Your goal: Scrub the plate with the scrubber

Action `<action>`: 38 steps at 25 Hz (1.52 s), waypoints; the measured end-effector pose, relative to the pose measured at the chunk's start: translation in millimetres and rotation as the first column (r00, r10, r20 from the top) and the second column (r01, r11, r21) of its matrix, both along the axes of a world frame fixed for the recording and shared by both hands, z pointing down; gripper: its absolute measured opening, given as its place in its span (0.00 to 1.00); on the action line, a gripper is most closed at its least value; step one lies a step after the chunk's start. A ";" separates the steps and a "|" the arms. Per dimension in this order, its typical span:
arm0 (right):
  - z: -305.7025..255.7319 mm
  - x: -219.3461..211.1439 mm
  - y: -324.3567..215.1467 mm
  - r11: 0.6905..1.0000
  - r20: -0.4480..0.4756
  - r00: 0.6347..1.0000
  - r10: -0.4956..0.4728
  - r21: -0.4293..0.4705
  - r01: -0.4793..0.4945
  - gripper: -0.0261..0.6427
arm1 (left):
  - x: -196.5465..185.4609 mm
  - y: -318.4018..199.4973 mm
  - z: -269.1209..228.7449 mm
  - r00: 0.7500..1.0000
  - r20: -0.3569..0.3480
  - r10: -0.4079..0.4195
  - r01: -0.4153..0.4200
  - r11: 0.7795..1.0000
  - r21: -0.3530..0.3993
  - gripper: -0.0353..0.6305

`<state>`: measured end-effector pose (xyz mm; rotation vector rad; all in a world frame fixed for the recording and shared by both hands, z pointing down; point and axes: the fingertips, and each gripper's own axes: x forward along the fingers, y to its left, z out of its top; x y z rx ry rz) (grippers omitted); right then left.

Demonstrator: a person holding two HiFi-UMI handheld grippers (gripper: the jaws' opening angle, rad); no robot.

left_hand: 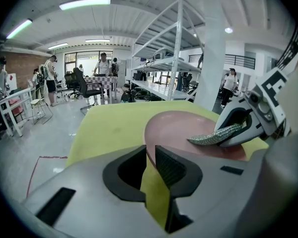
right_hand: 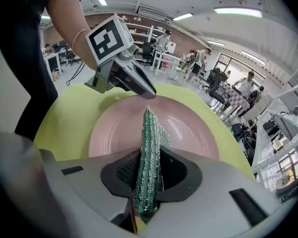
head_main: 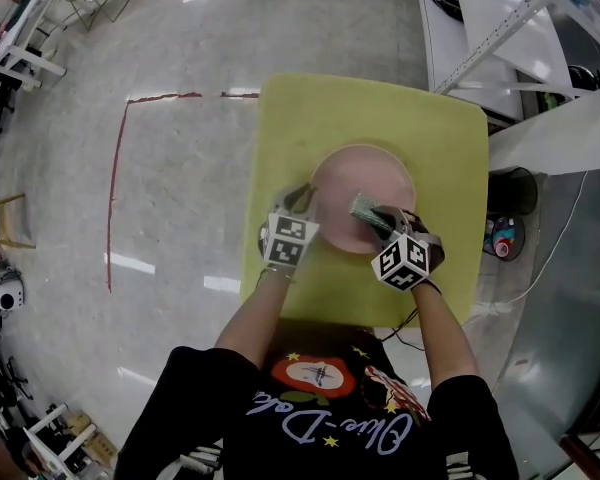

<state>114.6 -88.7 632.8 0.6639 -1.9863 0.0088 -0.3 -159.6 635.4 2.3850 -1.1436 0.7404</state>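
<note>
A round pink plate (head_main: 363, 193) lies in the middle of a yellow-green table (head_main: 310, 118). My left gripper (head_main: 292, 230) sits at the plate's left rim. In the left gripper view its jaws (left_hand: 150, 155) stand narrow, closed on the rim of the plate (left_hand: 188, 125). My right gripper (head_main: 405, 256) is at the plate's near right side, shut on a green mesh scrubber (head_main: 368, 215). In the right gripper view the scrubber (right_hand: 150, 143) stands on edge between the jaws (right_hand: 150, 165) and juts out over the plate (right_hand: 188, 128), with the left gripper (right_hand: 148, 93) on the far rim.
White shelving and bench tops (head_main: 500, 18) stand to the right of the table, with a black bin (head_main: 510, 193) beside it. Red tape (head_main: 115, 188) marks the grey floor on the left. Several people (left_hand: 103, 63) stand far off among desks and chairs.
</note>
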 end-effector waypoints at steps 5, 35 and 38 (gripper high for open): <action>-1.1 -6.4 7.3 1.000 0.028 0.999 0.020 -0.013 -0.020 0.13 | 0.6 -0.4 -3.5 1.000 -0.001 -0.007 0.007 1.000 -0.013 0.11; -4.2 -74.0 34.1 0.996 0.147 0.988 -0.039 -0.080 0.051 0.13 | 2.9 -1.2 -3.4 1.000 0.006 -0.013 0.013 1.000 0.014 0.11; -6.9 -78.5 32.2 0.995 0.169 0.985 -0.028 -0.091 0.044 0.13 | 1.8 -0.9 -3.9 1.000 0.007 -0.015 0.015 1.000 0.008 0.11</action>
